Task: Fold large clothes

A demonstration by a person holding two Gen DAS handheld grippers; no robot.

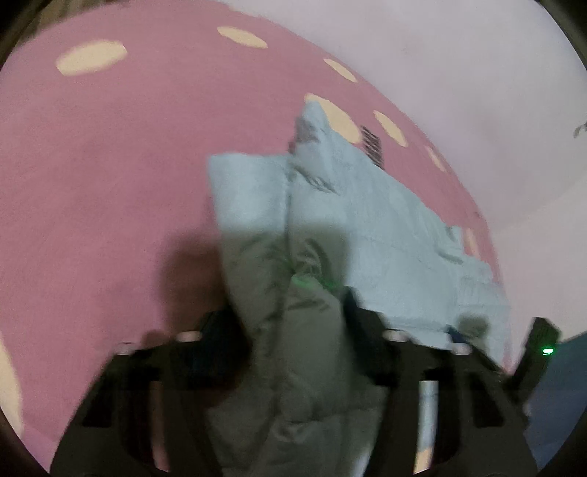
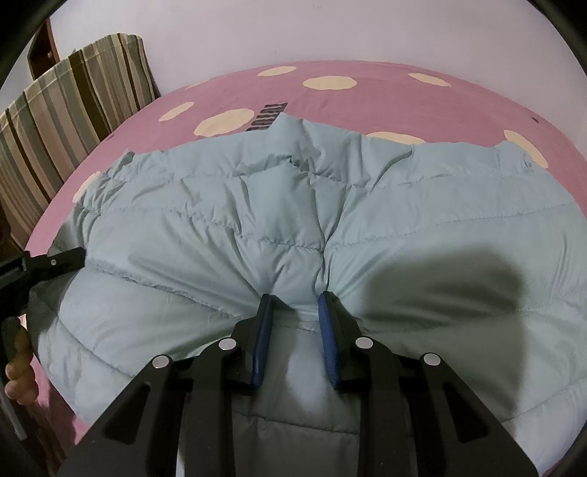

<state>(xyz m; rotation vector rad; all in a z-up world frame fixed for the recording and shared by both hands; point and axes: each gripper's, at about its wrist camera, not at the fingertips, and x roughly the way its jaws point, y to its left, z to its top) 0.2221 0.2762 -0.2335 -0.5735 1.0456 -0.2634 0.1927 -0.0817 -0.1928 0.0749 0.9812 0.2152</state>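
Note:
A light blue puffer jacket [image 2: 403,205] lies spread across a pink bed sheet with cream dots [image 2: 367,95]. My right gripper [image 2: 293,301] is at the jacket's near edge, and its blue pads [image 2: 264,312] pinch a bunched fold of the fabric. In the left wrist view the jacket [image 1: 367,220] runs away to the upper right. A thick fold of it fills the gap of my left gripper [image 1: 290,312], which is shut on it. That view is blurred. The left gripper's tip [image 2: 69,257] also shows at the jacket's left end in the right wrist view, with a hand [image 2: 18,367] below it.
Two striped pillows [image 2: 73,102] lean at the far left of the bed against a white wall [image 2: 256,33]. Bare pink sheet [image 1: 110,165] stretches to the left of the jacket. A black device with a green light [image 1: 543,348] sits at the right edge.

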